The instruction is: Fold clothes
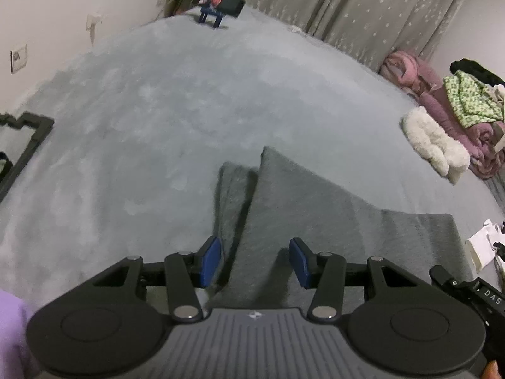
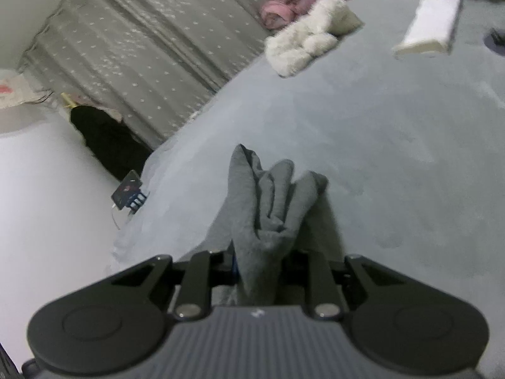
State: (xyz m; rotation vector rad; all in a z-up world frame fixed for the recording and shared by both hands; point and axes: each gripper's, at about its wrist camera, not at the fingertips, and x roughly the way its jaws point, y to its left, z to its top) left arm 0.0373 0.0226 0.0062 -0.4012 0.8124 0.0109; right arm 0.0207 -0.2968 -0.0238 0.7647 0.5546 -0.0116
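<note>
- Pale grey, plush bedding covers the bed [image 1: 151, 120], the largest thing in both views, and everything else lies on it.
- Grey curtains [image 1: 347, 9] with small white dots hang behind the far edge of the bed.
- A pile of clothes [image 1: 442, 101] in pink, green check and black sits at the right edge in the left wrist view, with a fluffy white garment [image 1: 432, 142] just in front of it.
- The grey garment [image 1: 300, 208], a soft knit piece, is the one being folded: part of it lies flat on the bedding, running away to the right, while a raised fold stands up just ahead of the left gripper.
- The right gripper [image 2: 258, 268] is clamped on a bunched end of that same garment [image 2: 271, 202], and the cloth stands up in loose folds past its fingers.
- The left gripper [image 1: 255, 260] is spread wide with nothing between its blue pads [image 1: 210, 260]; the raised fold lies straight ahead of the gap and seems to pass under it.
- The next move seems to hinge on this: the free left gripper points along the fold, so it is the nearer one to take a second hold while the right keeps its end.
- A phone on a small blue stand [image 1: 217, 4] sits far off at the head of the bed.
</note>
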